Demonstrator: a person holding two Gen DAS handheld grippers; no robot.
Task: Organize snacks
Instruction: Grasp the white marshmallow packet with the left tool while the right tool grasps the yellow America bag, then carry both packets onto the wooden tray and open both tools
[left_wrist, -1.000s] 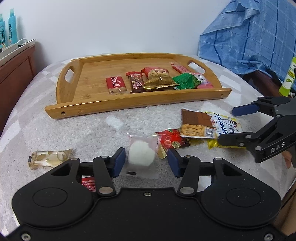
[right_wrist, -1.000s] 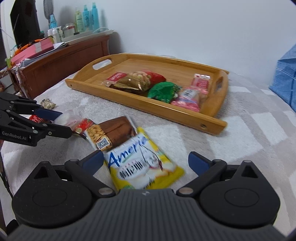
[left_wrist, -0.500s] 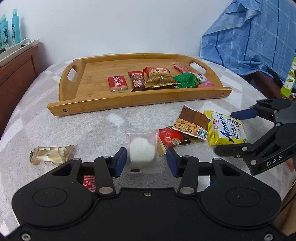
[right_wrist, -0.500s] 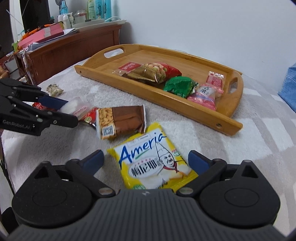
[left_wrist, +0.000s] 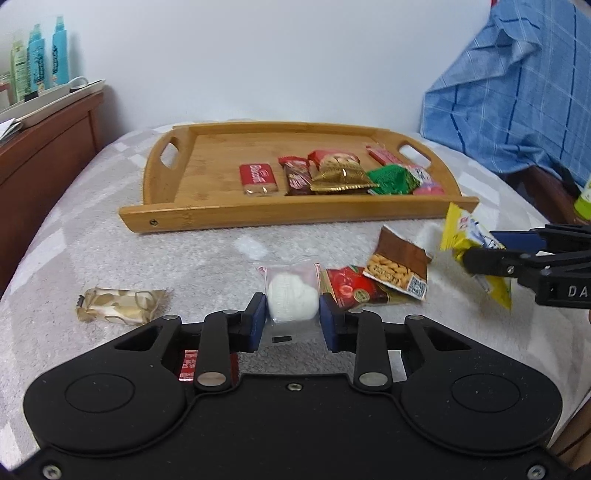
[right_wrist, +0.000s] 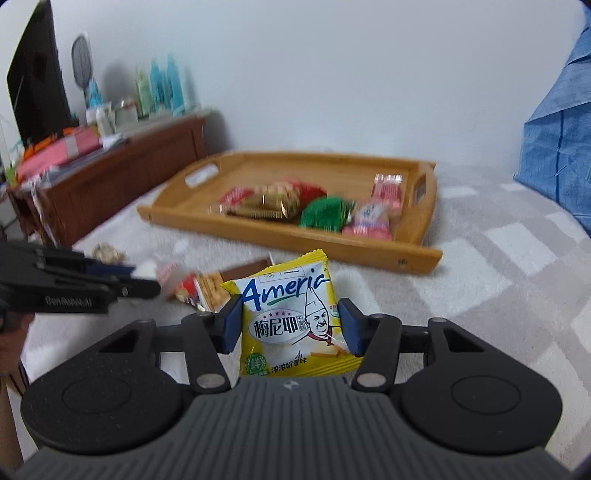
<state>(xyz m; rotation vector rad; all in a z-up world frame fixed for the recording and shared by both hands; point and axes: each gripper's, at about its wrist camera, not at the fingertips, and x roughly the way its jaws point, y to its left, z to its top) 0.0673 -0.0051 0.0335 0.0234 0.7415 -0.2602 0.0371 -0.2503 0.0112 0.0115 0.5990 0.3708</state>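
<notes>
My left gripper (left_wrist: 292, 314) is closing its jaws and its pads press both sides of a white puffy snack in a clear wrapper (left_wrist: 291, 301), which lies on the grey blanket. My right gripper (right_wrist: 291, 325) is also closing and grips a yellow Ameria packet (right_wrist: 288, 314), held upright just above the blanket. From the left wrist view, that yellow packet (left_wrist: 469, 236) hangs tilted in the right gripper (left_wrist: 480, 248). A wooden tray (left_wrist: 221, 218) behind holds several snacks along its right side. A brown peanut packet (left_wrist: 397, 266) and a red packet (left_wrist: 351, 291) lie between the grippers.
A gold-and-white candy (left_wrist: 118, 306) lies at the left, and a small red packet (left_wrist: 188, 363) sits under my left gripper. A wooden cabinet (left_wrist: 37, 155) with bottles (left_wrist: 37, 55) stands left. A blue checked cloth (left_wrist: 517, 92) is piled at the back right.
The right jaws have closed on the yellow packet and lifted it off the blanket. The left jaws have narrowed onto the white snack; the left hand stayed in place.
</notes>
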